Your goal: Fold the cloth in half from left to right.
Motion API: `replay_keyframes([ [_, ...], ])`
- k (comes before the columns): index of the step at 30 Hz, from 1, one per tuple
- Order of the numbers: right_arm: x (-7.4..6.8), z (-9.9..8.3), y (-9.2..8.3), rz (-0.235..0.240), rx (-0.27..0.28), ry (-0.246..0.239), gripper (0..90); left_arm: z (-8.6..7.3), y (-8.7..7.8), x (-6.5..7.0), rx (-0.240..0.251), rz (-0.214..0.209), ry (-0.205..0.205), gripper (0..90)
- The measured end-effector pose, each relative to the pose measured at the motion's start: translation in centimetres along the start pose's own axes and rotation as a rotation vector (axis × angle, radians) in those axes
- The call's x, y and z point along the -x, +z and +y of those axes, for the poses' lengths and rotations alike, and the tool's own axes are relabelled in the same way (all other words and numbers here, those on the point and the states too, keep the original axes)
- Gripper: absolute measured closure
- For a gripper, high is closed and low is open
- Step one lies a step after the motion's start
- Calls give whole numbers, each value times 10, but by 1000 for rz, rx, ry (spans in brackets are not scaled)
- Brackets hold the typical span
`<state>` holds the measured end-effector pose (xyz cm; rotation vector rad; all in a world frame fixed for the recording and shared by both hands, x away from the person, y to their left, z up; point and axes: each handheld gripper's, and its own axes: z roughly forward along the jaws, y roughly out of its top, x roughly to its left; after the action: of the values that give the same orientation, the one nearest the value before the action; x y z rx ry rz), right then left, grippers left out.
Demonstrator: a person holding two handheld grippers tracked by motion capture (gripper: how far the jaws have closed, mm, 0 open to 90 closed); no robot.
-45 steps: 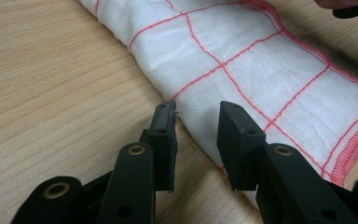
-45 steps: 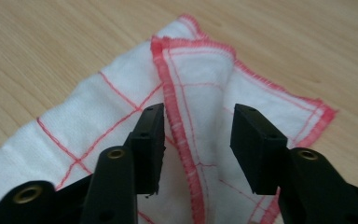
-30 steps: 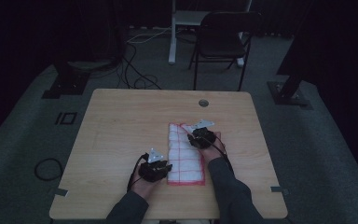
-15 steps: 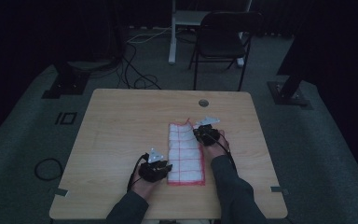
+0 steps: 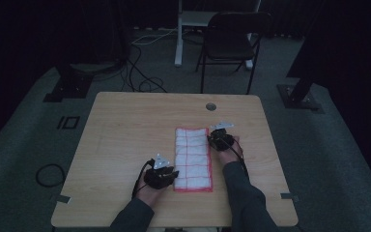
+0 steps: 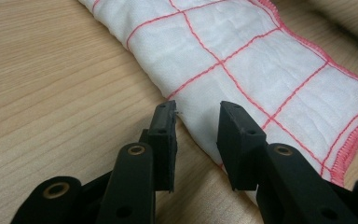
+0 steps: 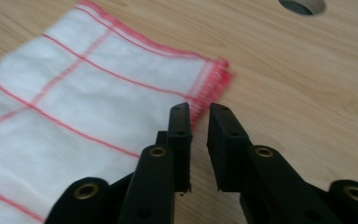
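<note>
I had the white red-gridded cloth lying folded lengthwise on the table. My left gripper sat low at its near left edge, jaws part-open astride the fold, not pinching. My right gripper angled down at the far right edge, jaws just opening slightly, a narrow gap, gripping nothing.
</note>
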<state>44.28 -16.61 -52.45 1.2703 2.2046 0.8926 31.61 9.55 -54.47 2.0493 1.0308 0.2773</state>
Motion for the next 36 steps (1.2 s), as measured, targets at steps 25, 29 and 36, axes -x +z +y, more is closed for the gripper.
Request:
replay_keyframes([
  [25, -6, -21, -24, 69, 77, 39, 584, 22, -17, -28, 95, 70, -43, 615],
  [29, -6, -23, -24, 72, 78, 49, 578, 29, -19, -36, 113, 81, -58, 614],
  [36, -4, -23, -24, 71, 82, 59, 575, 40, -16, -45, 122, 99, -60, 608],
])
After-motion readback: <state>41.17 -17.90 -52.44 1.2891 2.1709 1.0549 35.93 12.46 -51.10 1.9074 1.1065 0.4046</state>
